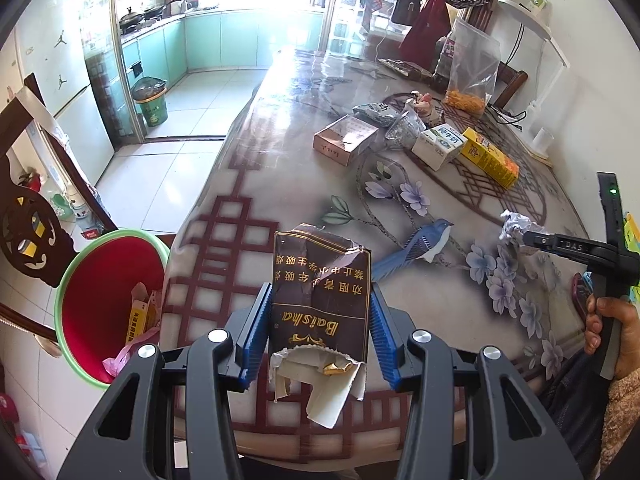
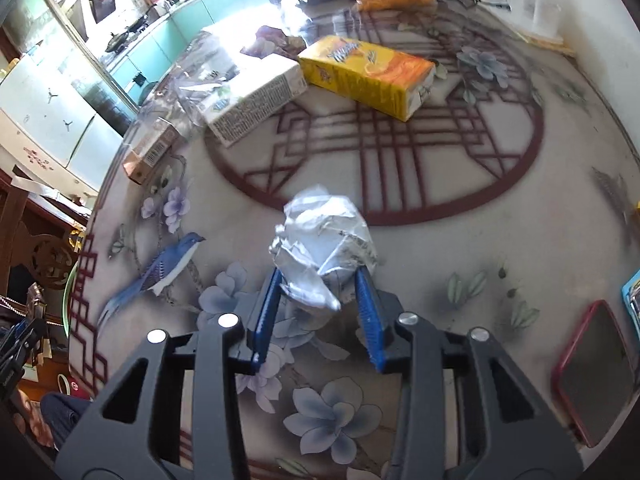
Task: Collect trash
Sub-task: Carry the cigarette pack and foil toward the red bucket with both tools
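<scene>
Left gripper (image 1: 320,320) tilts down over the surface (image 1: 400,240) edge, fingers clamped on a torn cigarette pack (image 1: 320,296). Right gripper (image 2: 320,304) angles down too, fingers pinching a crumpled paper wad (image 2: 324,236) on the surface.

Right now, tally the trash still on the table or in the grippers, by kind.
Cigarette packs: 2, the torn dark pack in the left gripper, a pink pack on the table
Drink cartons: 2, white, yellow
Crumpled paper ball: 1, between the right gripper's fingers
Crumpled wrappers: 2, dark, clear
Total: 7
</scene>
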Available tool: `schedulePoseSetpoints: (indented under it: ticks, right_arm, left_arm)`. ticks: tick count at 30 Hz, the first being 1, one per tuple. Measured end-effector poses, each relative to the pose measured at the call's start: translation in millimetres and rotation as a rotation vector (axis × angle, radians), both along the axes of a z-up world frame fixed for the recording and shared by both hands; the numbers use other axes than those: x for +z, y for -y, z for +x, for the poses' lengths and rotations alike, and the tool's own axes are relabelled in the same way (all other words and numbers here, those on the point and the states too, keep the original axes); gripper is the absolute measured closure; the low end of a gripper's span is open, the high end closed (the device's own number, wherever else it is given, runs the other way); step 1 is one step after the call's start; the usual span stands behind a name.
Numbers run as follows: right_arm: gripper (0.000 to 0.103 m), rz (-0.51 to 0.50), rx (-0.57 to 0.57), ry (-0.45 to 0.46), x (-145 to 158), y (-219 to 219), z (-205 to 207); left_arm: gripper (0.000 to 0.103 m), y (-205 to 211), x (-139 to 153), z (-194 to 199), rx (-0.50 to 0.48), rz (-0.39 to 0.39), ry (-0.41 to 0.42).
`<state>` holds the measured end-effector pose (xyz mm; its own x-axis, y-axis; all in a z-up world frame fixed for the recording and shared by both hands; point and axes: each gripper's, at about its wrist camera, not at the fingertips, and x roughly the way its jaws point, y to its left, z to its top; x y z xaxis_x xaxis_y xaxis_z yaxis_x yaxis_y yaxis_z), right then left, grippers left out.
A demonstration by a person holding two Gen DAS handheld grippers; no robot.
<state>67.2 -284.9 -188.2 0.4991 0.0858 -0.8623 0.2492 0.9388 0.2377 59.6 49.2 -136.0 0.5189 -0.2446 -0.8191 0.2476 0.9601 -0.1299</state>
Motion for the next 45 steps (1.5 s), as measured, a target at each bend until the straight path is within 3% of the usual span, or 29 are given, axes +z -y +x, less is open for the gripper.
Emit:
schedulePoseSetpoints:
  ticks: [10, 24, 45]
  right_arm:
    - [0.066, 0.05, 0.04, 0.111, 40.8, -20.4, -14.6]
    - [0.066, 0.079, 0.241, 0.224, 93.9, -111.8, 0.0]
    - [0.066, 0.043, 0.538, 0.198, 98.5, -276.8, 34.7]
  left_arm:
    - [0.059, -6.1, -1.1, 2.3, 0.022, -0.003, -0.005]
    - [0.059, -62.6, 12.9, -0.1, 0.177, 0.005, 0.038]
    - [0.059, -178.1, -2.4, -6.4, 0.425, 0.021, 0.033]
